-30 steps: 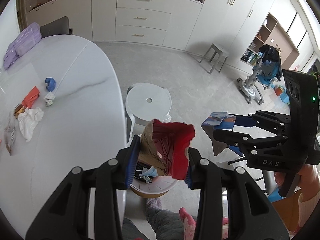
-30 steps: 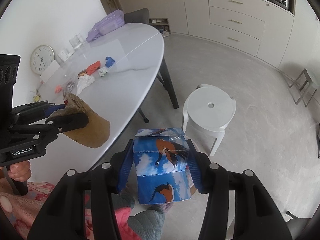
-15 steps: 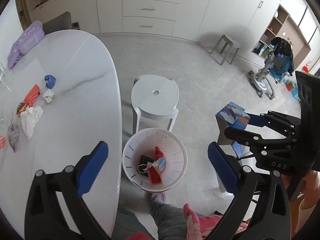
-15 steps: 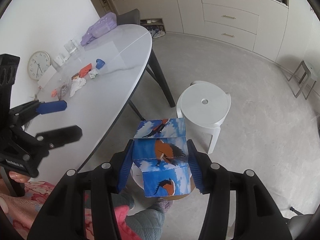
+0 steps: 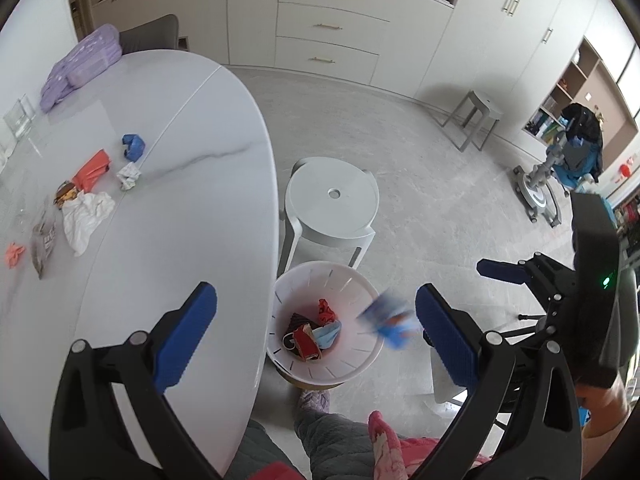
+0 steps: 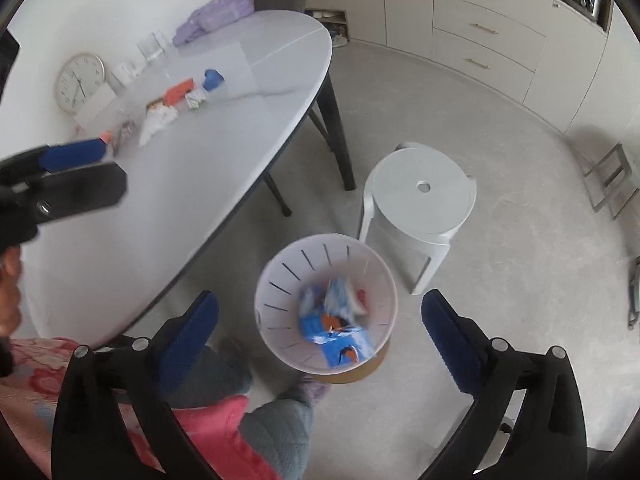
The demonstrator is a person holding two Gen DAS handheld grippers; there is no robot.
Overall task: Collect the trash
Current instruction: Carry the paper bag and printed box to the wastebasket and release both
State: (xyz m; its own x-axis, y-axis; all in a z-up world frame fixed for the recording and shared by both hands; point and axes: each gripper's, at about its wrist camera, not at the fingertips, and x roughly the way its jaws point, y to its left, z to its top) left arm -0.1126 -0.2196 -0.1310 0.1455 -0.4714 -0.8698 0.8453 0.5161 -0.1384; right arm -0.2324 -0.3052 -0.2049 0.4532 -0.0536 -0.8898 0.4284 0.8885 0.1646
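Right hand-held gripper [image 6: 320,320] jaws have just sprung wide, nothing between them, and the blue cardboard carton with the bird print [image 6: 338,330] is a blur inside the white slotted plastic waste bin [image 6: 280,276] on the floor. Left hand-held gripper [image 5: 316,324] gapes fully open too, holding nothing. Crumpled wrappers [image 5: 86,220] lie on the white oval table [image 5: 192,208]
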